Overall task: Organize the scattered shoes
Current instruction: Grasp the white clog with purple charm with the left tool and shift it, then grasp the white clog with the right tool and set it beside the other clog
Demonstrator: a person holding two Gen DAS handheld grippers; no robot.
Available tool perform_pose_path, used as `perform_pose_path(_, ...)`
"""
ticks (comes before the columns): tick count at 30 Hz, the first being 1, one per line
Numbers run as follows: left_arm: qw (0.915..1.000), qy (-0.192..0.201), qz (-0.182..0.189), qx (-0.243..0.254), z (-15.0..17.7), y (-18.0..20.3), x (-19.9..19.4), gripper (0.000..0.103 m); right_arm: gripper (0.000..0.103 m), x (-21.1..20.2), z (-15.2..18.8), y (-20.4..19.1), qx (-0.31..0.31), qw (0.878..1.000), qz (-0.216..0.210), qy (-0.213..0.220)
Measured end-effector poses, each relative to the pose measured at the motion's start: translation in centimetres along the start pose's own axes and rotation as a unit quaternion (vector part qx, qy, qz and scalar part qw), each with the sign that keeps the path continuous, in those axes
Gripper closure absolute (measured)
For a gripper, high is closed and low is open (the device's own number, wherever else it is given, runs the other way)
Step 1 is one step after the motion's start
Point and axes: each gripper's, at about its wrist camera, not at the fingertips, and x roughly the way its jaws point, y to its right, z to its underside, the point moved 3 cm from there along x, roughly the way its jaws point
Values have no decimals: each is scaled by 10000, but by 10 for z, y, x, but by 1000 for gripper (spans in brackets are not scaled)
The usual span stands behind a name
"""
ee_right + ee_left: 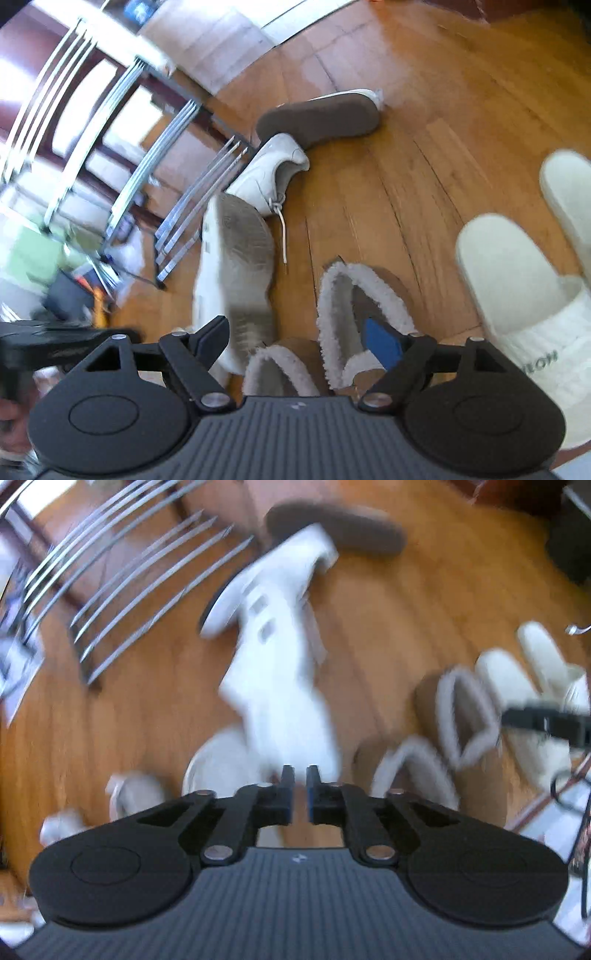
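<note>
**Shoes still loose on the floor, both grippers empty**

The left gripper (300, 775) shows only a narrow gap between its pads, with nothing pinched there; the blurred white sneaker (273, 672) lies on the floor below and beyond its tips. The right gripper (299, 332) stands wide apart and holds nothing, hovering above 2 fleece-lined slippers (354, 314) that lie side by side, openings up.

Beside them a second white sneaker (271, 171) rests on its side, its lace trailing, just beside the sole-up sneaker and touching the foot of a metal rack (192, 206). An upturned brown-soled slipper (317, 118) lies beyond it, and 2 cream slides (517, 280) sit well to the right.

The slippers look light and soft, so their fleece collars should squash under the pads; a heel rim or side wall seems the firmest hold. The sneakers look stiffer and heavier, best taken at the heel collar. The slides' broad strap offers an obvious grip.

The surface is polished wooden floor (443, 129), probably slippery enough that a nudged shoe slides away.
</note>
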Motion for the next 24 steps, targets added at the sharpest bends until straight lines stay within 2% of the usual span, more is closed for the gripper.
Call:
perform_pose_path(1, 10000, -58, -50, -16, 8, -7, -4, 32, 21, 2, -5, -14, -224, 9997, -33, -44)
perform_pose_path(2, 9999, -63, -129, -10, 12, -11, -5, 26, 21, 4, -10, -29, -444, 9989, -81, -84)
perform_pose_path(3, 9997, -33, -225, -16, 18, -16, -5, 21, 21, 7, -16, -45, -721, 9972, -139, -130)
perform_pose_path(5, 9992, 72, -382, -44, 28, -27, -3, 19, 21, 16, -32, -86, -1505, 9880, -243, -256)
perform_pose_path(7, 9983, 383, -260, -341, 33, -39, 2, 14, 24, 36, -52, -133, -2605, 9642, -188, -463)
perform_pose_path(9, 9943, 724, -11, -787, 35, -53, 10, 10, 29, 63, -70, -163, -3579, 9301, 103, -818)
perform_pose_path(10, 9907, 852, 113, -1053, 35, -60, 17, 9, 34, 80, -77, -176, -3993, 9102, 310, -1049)
perform_pose_path(11, 9874, 895, 206, -1291, 37, -64, 24, 9, 34, 95, -81, -188, -4367, 8891, 524, -1263)
perform_pose_path(14, 9791, 785, 463, -1817, 50, -72, 38, 9, 39, 143, -70, -221, -5531, 8040, 1176, -1839)
perform_pose_path(17, 9757, 601, 728, -1977, 65, -76, 48, 9, 35, 188, -50, -246, -6103, 7452, 1510, -2221)
perform_pose_path(18, 9760, 585, 692, -1981, 68, -76, 50, 9, 34, 204, -43, -252, -6210, 7314, 1637, -2294)
perform_pose_path(20, 9766, 563, 614, -1981, 74, -76, 52, 9, 31, 233, -30, -257, -6224, 7215, 1913, -2355)
perform_pose_path(22, 9776, 613, 494, -1954, 74, -76, 50, 9, 30, 253, -22, -255, -6139, 7200, 2082, -2476)
perform_pose_path(24, 9777, 785, 317, -1921, 73, -77, 47, 7, 30, 273, -13, -250, -6096, 7136, 2321, -2555)
